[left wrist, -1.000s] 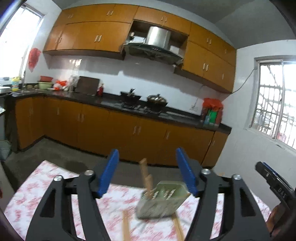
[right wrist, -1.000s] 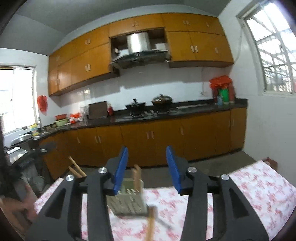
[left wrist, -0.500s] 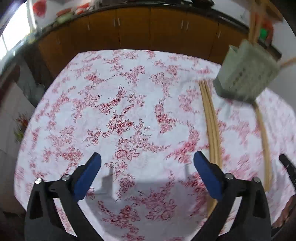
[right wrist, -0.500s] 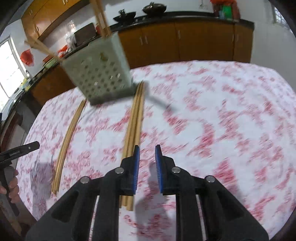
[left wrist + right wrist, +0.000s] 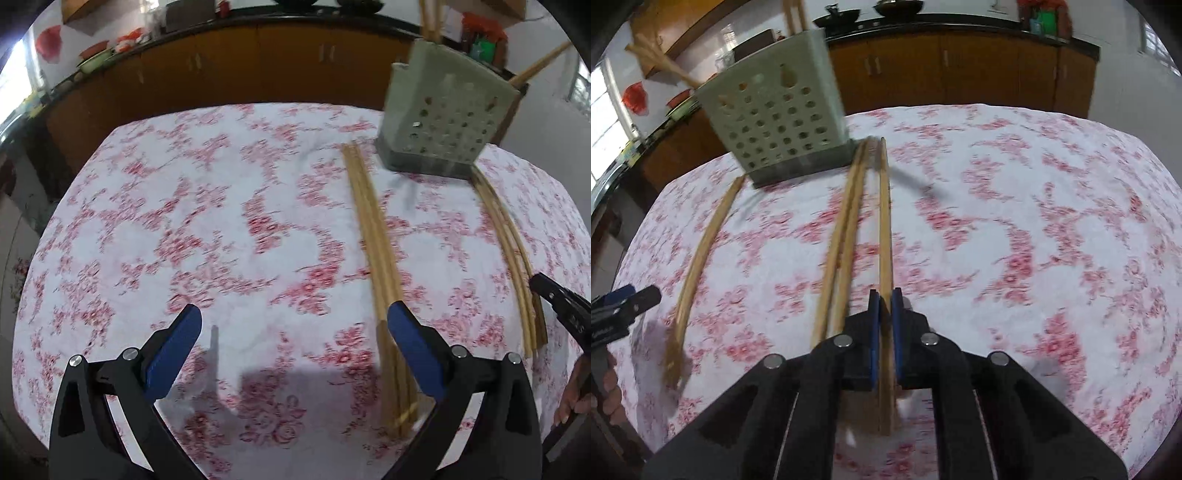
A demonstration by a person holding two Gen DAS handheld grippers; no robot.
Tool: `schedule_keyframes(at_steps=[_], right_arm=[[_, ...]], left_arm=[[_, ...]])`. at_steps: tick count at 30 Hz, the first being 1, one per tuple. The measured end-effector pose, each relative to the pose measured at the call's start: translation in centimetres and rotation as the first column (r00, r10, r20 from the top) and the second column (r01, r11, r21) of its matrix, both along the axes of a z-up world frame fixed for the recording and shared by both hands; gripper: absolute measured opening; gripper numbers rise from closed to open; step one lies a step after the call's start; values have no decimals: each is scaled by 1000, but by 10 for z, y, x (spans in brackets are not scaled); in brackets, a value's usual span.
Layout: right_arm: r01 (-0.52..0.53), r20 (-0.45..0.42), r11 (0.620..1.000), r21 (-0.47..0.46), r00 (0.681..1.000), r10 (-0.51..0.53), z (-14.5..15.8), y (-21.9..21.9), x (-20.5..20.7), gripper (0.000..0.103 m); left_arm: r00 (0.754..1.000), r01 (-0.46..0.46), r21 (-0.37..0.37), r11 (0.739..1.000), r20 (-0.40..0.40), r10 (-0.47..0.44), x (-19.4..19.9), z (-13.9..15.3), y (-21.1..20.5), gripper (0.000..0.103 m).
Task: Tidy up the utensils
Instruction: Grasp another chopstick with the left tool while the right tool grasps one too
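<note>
Chopstick (image 5: 884, 229), slim pale wood, pinched in right hand-held gripper (image 5: 881, 301).

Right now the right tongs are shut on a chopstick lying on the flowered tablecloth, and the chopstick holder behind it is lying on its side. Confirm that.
One thing is wrong: the chopstick holder stands upright, not on its side, as the right wrist view shows. The right tongs are indeed shut on a chopstick on the flowered tablecloth.

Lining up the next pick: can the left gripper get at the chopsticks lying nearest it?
Probably yes. The left gripper is open wide and nothing covers those chopsticks, flat on the cloth beside one finger; it likely needs a sideways shift to centre them.
</note>
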State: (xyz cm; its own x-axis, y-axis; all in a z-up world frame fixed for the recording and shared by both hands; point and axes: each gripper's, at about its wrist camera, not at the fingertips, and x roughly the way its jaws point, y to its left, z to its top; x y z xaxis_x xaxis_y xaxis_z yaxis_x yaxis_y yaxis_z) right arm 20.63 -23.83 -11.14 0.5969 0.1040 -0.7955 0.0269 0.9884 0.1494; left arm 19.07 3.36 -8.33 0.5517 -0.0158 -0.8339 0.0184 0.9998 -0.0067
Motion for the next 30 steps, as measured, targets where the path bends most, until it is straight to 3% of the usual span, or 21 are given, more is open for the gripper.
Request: schedule_keyframes(at_steps=[1,8,13,19,24,26,30], right_arm=[[4,1,1000,2,1000,-4,0,-3,0,8],[0,7,1000,-19,1000,0,1,-3,-2,8],[3,10,999,-37,1000,-3,2,-4,-3,8],[-16,13,999,-36,1000,17,3,-1,-6,11],[-30,31,997,-72,999,32,2,3,-8,9],[-7,41,995,-98,999,12,2,-2,-6,9],[39,56,991,-127,998,-32,1,-16,-4,9]], left_arm=[[1000,18,-13,1000,10,-18,-1,1,-2,98],[997,71,-39,997,-25,-72,-1,-11,-18,54],[995,93,-90,992,-25,-96,-3,-13,-22,40],[995,99,-95,991,-24,-102,-4,-15,-25,30],[998,65,-59,996,-15,-66,2,-17,-21,8],[999,47,-100,994,-13,-48,9,-17,-10,8],[1000,12,-92,996,2,-11,21,-18,4,9]])
